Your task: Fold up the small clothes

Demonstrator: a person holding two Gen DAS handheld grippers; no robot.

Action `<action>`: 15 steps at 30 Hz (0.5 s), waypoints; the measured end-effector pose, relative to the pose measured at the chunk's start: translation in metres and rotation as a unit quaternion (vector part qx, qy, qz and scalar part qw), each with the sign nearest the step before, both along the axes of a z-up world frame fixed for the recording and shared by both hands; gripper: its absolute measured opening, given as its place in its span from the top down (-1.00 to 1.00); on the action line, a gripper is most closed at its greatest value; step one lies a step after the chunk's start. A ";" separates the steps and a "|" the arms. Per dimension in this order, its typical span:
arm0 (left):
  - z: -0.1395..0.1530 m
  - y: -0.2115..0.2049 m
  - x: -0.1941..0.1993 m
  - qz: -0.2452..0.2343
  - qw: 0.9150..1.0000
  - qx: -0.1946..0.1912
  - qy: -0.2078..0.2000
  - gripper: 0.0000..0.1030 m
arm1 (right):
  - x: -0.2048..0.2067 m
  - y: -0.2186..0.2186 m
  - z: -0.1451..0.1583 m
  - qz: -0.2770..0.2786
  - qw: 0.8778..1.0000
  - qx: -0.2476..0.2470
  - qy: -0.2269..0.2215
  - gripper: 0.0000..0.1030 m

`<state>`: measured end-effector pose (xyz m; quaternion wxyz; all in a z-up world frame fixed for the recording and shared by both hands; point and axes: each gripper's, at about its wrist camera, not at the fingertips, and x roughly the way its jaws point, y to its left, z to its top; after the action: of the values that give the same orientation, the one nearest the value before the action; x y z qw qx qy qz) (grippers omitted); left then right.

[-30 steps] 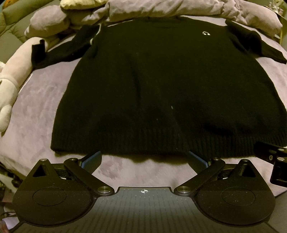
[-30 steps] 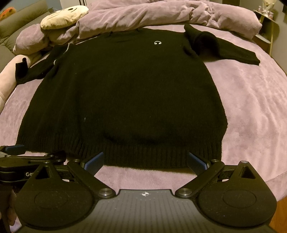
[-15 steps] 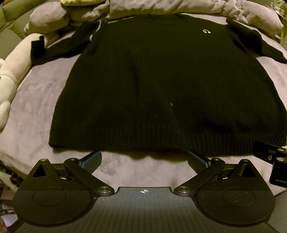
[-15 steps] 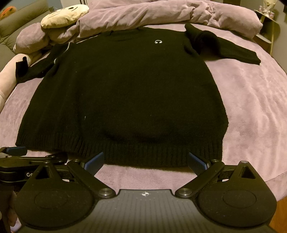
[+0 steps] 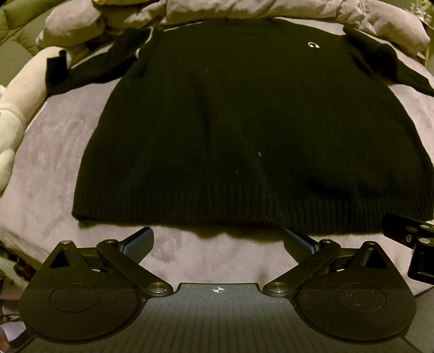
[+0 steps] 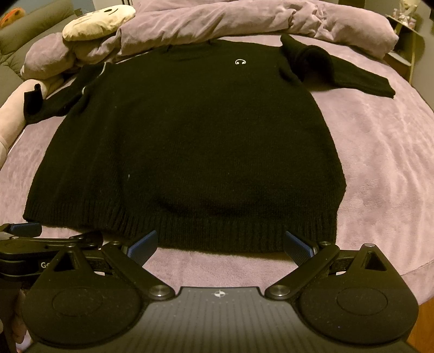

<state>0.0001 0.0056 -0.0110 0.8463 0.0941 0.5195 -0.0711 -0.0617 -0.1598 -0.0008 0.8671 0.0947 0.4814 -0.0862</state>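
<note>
Zero folds done so far: black sweater [image 5: 244, 130] lies flat, front up, on the purple bedspread [image 6: 379, 168], small white logo [image 6: 240, 62] on the chest, neck toward the far end, ribbed hem [image 6: 244, 233] nearest the cameras. Both sleeves spread out sideways, the right sleeve [image 6: 339, 70] bunched and humped near the shoulder, the left sleeve [image 5: 89, 73] running out toward a pale plush toy [image 5: 16, 108] at the bed edge. Whole task left by my read: sleeves in, sides in, bottom up.

Left gripper [image 5: 217, 239] hovers just short of the hem, jaws spread wide, blue pads [image 5: 138, 241] showing, nothing between them. Right gripper [image 6: 219, 244] same story: wide open, empty, pads [image 6: 298, 245] just at the hem edge, contact with the knit not clear. Each gripper's edge shows in the other's view, so they sit side by side along the hem. Looks like the approach before a first grab, probably hem corners or a side.

Surface is soft and plush, slightly rumpled, sags at the edge. Crumpled purple duvet [image 6: 244, 21] piled just behind the collar, a cream face-print cushion [image 6: 100, 19] on it at far left. Small shelf [image 6: 404, 49] at far right, grey-green upholstery [image 6: 29, 30] at far left. Dim warm light, sweater detail hard to read.
</note>
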 end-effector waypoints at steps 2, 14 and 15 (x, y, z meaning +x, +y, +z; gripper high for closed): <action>0.000 0.000 0.001 0.000 1.000 0.000 0.001 -1.00 | 0.000 0.000 0.001 0.000 1.000 0.000 0.001 -0.92; 0.000 0.000 0.001 0.001 1.000 -0.002 0.003 -1.00 | 0.001 -0.002 0.002 0.002 1.000 0.002 0.003 -0.92; 0.000 0.000 0.001 0.001 1.000 -0.001 0.003 -1.00 | 0.001 -0.002 0.002 0.002 1.000 0.002 0.003 -0.92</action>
<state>0.0016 0.0052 -0.0111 0.8447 0.0919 0.5224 -0.0711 -0.0603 -0.1620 0.0008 0.8654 0.0952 0.4847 -0.0837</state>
